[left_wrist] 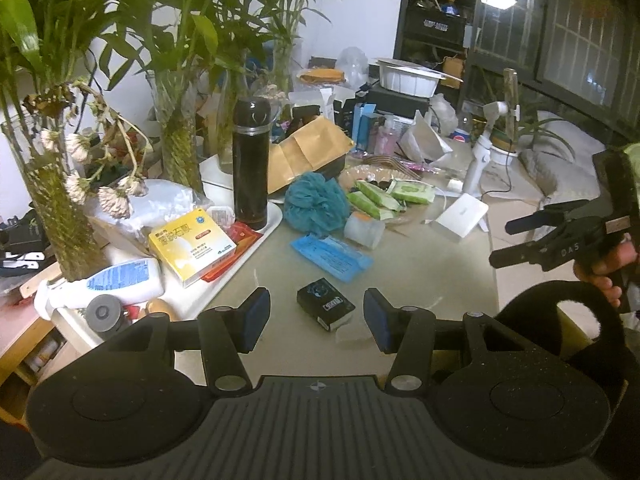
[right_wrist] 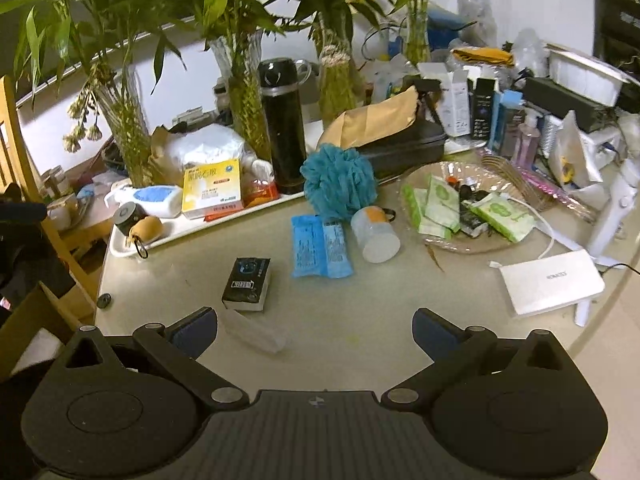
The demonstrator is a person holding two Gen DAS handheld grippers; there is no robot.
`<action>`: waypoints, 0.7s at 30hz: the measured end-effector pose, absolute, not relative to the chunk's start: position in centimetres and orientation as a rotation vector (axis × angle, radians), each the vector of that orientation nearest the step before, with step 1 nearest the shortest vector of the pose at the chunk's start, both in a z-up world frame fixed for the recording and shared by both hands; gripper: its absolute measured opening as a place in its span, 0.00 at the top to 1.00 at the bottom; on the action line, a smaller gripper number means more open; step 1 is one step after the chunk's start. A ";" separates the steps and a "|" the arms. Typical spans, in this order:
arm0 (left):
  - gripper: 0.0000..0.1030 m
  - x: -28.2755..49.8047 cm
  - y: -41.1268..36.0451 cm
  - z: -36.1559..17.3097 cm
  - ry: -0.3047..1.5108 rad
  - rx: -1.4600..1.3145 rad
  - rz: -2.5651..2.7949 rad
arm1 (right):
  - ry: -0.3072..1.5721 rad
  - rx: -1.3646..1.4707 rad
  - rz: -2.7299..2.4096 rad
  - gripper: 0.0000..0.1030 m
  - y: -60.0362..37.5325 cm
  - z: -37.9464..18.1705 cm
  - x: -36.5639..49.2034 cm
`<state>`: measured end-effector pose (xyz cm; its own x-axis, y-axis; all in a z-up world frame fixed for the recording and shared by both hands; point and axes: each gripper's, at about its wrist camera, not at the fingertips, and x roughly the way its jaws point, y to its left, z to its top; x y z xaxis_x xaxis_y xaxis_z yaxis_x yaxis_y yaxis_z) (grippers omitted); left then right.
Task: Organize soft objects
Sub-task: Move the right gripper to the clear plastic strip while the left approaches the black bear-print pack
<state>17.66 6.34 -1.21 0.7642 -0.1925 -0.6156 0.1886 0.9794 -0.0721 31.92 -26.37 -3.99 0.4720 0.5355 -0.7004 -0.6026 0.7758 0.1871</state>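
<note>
Evidently the approach step: nothing picked up yet. Left gripper has its fingers moderately apart, empty, with the black box lying on the table between and just beyond the tips, untouched. Right gripper stands wide, empty, over bare table; a clear wrapper lies just beside its left finger. Soft things sit further ahead of both: blue loofah, blue pack, green packs in the glass dish. Next move probably calls for reaching past the box to the loofah and closing gently on it.
</note>
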 end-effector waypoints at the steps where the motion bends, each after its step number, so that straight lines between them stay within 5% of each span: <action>1: 0.51 18.0 6.5 -1.4 0.671 -0.006 -0.215 | 0.828 -0.088 0.711 0.00 -26.3 -4.4 32.3; 21: 0.50 24.5 9.2 -6.3 0.715 0.019 -0.307 | 0.859 -0.158 0.951 0.08 -22.1 -12.4 36.6</action>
<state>24.46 9.23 -6.35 0.7126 -0.2703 -0.6474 0.2831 0.9551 -0.0873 36.60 -22.14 -12.35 0.2867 0.6489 -0.7047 -0.7668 0.5964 0.2372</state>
